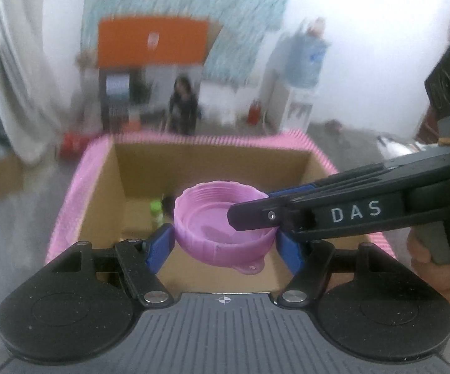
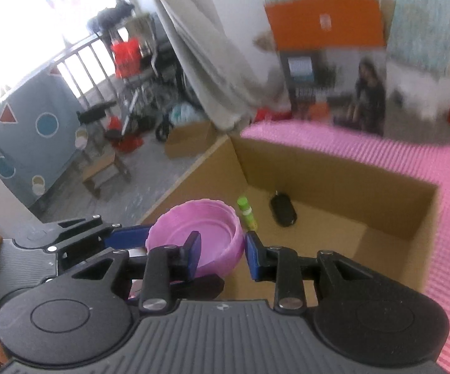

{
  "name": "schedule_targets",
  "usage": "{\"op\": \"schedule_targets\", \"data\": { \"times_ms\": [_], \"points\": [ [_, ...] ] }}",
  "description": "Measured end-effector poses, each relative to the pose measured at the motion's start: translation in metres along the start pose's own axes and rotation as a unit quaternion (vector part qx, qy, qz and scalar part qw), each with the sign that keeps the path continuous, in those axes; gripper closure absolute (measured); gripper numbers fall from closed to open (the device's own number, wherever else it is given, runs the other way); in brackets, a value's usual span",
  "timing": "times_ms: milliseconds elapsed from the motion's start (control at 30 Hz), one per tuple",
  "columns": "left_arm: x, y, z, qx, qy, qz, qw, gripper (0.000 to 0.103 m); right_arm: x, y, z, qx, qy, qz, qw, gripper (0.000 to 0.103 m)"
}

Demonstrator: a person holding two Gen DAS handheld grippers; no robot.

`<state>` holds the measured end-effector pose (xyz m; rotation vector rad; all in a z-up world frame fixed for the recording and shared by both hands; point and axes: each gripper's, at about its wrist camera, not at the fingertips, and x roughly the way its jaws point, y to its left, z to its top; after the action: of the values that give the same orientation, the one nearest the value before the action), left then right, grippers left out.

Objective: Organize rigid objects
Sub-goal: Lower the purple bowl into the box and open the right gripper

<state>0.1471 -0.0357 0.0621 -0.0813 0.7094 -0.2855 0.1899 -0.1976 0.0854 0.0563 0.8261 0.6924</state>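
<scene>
A large pink threaded lid (image 1: 221, 221) hangs above an open cardboard box (image 1: 212, 162) with pink-striped flaps. My left gripper (image 1: 225, 243) grips the lid across its outer sides between its blue pads. My right gripper (image 2: 221, 249) comes in from the right; one finger is inside the lid and the other outside, straddling its rim (image 2: 237, 233) with a gap showing. In the right wrist view the lid (image 2: 200, 237) sits over the box's near left corner. A green-capped tube (image 2: 246, 212) and a black key fob (image 2: 282, 210) lie on the box floor.
The box's pink-striped flap (image 2: 380, 152) spreads to the right and far side. Behind it stand an orange-topped carton (image 1: 153, 43), a water dispenser (image 1: 302, 71) and a curtain (image 1: 16, 62). A small wooden stool (image 2: 103, 168) and a smaller carton (image 2: 190, 137) are on the floor at left.
</scene>
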Motion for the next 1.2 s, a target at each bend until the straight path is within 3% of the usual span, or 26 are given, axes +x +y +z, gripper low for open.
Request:
{"op": "schedule_targets", "data": {
  "times_ms": [233,467,700,967,1200],
  "points": [
    [0.038,0.012,-0.001,-0.007,0.056,0.039,0.9977,0.032,0.066,-0.049,0.014,0.086,0.093,0.049,0.991,0.07],
    [0.051,0.016,-0.003,0.006,0.089,0.045,0.995,0.031,0.095,-0.069,0.011,0.13,0.149,0.063,0.978,0.07],
    [0.054,0.019,-0.005,0.005,0.102,0.05,0.9935,0.029,0.112,-0.066,0.004,0.135,0.187,0.058,0.971,0.068],
    [0.05,0.022,-0.004,-0.001,0.096,0.046,0.9943,0.026,0.113,-0.062,0.003,0.139,0.188,0.061,0.971,0.068],
    [0.027,0.02,-0.003,-0.004,0.062,0.053,0.9966,0.022,0.09,-0.055,0.009,0.13,0.142,0.06,0.979,0.067]
  ]
}}
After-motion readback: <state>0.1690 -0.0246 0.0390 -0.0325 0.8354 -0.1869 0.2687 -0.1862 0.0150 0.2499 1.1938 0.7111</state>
